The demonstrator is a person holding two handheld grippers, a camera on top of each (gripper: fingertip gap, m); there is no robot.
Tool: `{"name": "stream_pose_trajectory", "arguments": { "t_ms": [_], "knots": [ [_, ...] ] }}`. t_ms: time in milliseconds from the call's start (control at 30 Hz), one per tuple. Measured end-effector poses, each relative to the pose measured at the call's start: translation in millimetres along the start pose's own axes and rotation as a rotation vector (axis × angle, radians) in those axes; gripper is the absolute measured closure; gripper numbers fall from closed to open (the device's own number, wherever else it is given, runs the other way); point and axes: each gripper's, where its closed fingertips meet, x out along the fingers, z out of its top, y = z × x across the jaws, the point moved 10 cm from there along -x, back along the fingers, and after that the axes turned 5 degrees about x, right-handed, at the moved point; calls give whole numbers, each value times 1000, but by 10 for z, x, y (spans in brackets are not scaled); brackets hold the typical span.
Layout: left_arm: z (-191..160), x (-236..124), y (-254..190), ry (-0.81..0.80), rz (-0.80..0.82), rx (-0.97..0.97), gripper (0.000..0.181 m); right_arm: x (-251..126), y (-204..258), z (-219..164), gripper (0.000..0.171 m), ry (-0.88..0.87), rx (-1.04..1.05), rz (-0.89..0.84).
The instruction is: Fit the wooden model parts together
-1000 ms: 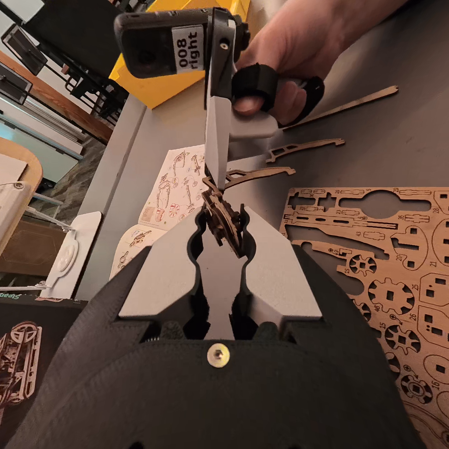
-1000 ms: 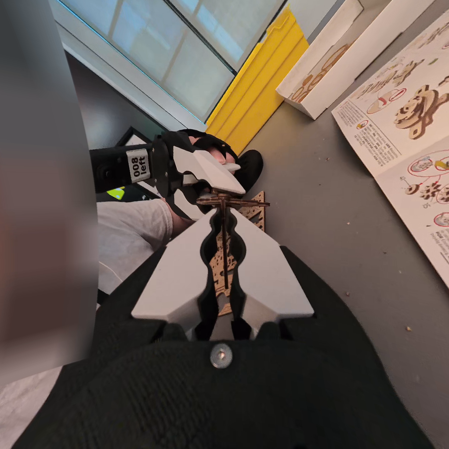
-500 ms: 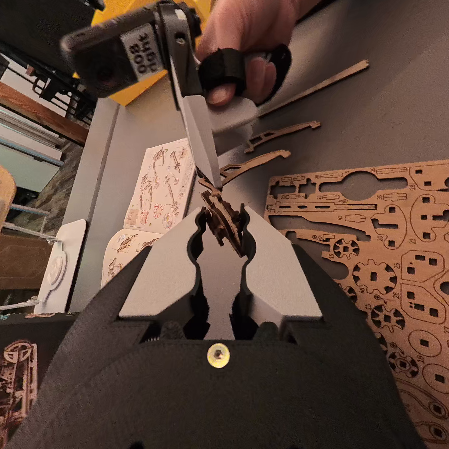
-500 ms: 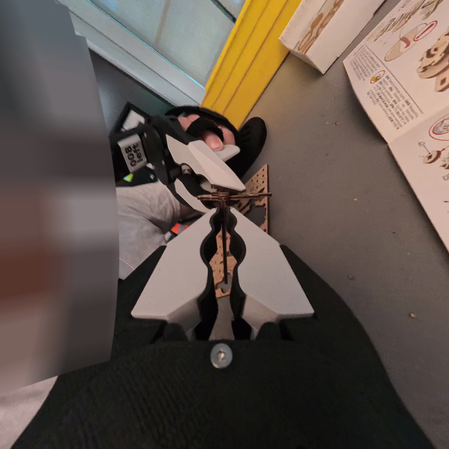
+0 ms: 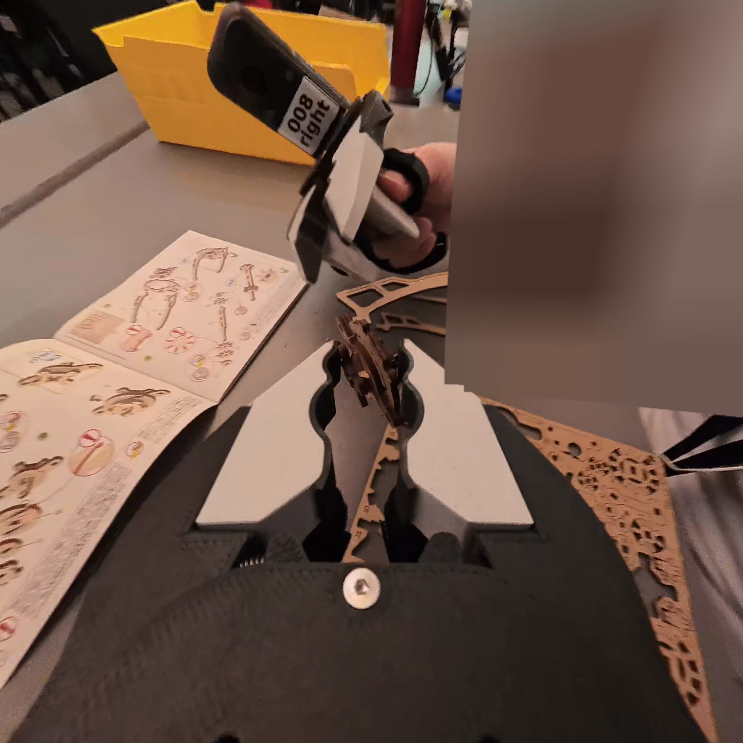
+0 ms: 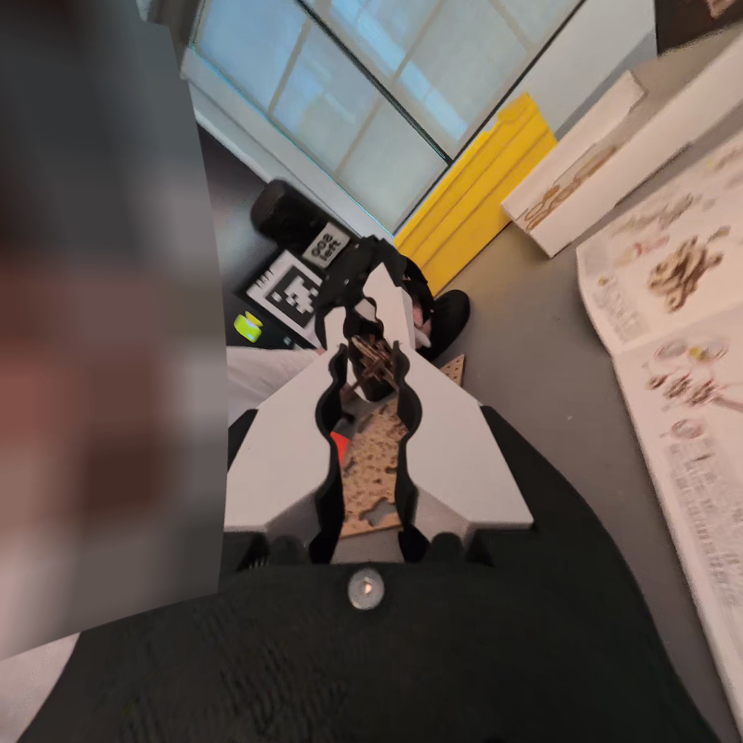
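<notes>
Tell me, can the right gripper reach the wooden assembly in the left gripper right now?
Probably yes. The right gripper is open and close to the assembly, with nothing between them. The assembly's top pokes out past the tips of the left gripper, which cover its sides.

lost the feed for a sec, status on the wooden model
Left gripper shut on wooden gear assembly. Right gripper open, empty, clear of it. Nothing between them.

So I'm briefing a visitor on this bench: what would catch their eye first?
Probably the small dark wooden assembly pinched at the left gripper tips, held above the grey table. Next, the right gripper hovering open just beyond it, and the open instruction booklet lying to the left with the yellow bin behind.
</notes>
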Motion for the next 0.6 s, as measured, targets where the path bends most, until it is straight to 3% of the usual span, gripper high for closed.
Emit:
{"name": "stream_pose_trajectory", "arguments": {
  "t_ms": [33,167,233,433,600],
  "knots": [
    [8,-23,11,-29,-32,-28,155,-27,26,34,152,26,-93,-25],
    [55,-93,34,-170,-139,-101,155,61,138,-34,149,173,-417,-79],
    [68,-102,42,-211,-143,-112,156,162,220,-86,145,139,-468,-37],
    [154,-94,0,-346,-141,-109,156,207,265,-37,138,-53,-368,58],
    [192,-93,2,-425,-124,-126,156,238,286,-46,139,-81,-351,60]
  ]
}}
